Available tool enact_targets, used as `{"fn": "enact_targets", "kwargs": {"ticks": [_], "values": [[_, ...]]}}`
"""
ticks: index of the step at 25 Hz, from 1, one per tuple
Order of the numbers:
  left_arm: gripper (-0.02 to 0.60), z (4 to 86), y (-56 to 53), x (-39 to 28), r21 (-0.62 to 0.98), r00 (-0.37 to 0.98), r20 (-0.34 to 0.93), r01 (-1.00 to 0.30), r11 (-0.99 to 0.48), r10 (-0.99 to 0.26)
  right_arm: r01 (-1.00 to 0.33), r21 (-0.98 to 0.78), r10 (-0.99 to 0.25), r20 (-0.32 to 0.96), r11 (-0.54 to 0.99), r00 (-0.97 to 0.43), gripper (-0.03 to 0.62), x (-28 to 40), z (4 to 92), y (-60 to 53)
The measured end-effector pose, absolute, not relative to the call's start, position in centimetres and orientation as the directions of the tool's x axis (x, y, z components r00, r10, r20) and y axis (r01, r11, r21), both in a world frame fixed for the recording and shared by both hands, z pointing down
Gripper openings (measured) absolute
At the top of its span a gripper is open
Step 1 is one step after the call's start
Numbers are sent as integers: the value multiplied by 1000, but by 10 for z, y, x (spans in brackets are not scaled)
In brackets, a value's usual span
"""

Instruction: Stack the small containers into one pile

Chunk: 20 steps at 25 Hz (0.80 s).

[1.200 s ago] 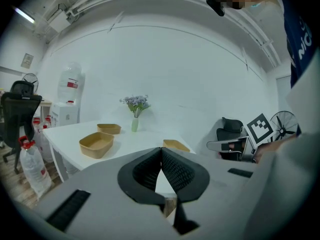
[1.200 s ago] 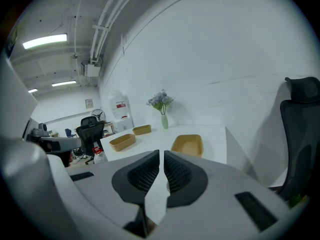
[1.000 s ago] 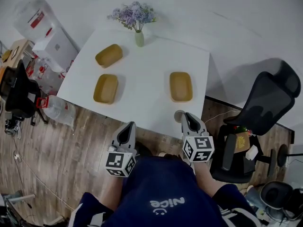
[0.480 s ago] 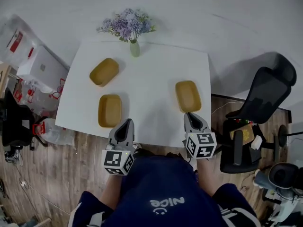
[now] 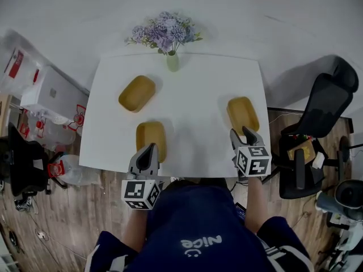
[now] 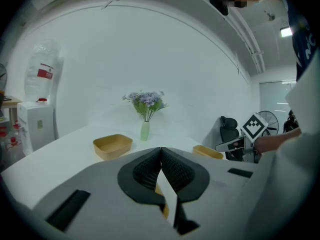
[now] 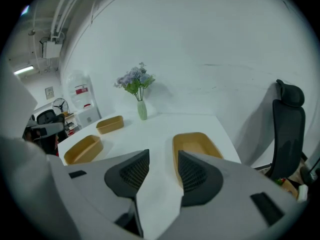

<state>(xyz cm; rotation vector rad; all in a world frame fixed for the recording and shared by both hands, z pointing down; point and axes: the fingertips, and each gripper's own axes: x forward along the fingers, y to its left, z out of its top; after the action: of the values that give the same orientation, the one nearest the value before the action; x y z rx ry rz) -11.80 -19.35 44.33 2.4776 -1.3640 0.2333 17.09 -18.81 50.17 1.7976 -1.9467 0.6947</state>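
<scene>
One container point(image 7: 196, 146) is found on the table point(image 5: 198, 95) just ahead of the right gripper point(image 7: 159, 171), slightly to its right. Its long axis is pointed away along the jaws, which are opening with nothing between them. A second container point(image 5: 151, 137) is laid lengthwise just ahead of the left gripper point(image 5: 148, 151), whose empty jaws are pressed together. A third container point(image 5: 136, 93) is set farther ahead, slanted.

The right tongs point(image 7: 163, 158) are opening, empty, with a tan container point(image 7: 200, 144) just ahead.
</scene>
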Motion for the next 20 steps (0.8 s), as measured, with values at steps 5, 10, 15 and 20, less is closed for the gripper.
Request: {"fn": "enact_targets", "kwargs": {"ticks": [5,10,15,20], "values": [[20,445,-197,-144,197,509,275,-860,-470,-816,-998,-38,-763,643,51,-64,163,175,511,-219],[20,453,-203,-163,191,424,316,-905,-381,-849,-993,13,-681,729,116,-70,163,177,537,-245],[20,448,-207,-172,191,378,328,-924,-331,-866,-993,-19,-585,806,119,-86,162,179,565,-258],[20,438,-213,-171,191,356,318,-932,-309,-878,-992,3,-527,848,125,-64,145,182,577,-260]]}}
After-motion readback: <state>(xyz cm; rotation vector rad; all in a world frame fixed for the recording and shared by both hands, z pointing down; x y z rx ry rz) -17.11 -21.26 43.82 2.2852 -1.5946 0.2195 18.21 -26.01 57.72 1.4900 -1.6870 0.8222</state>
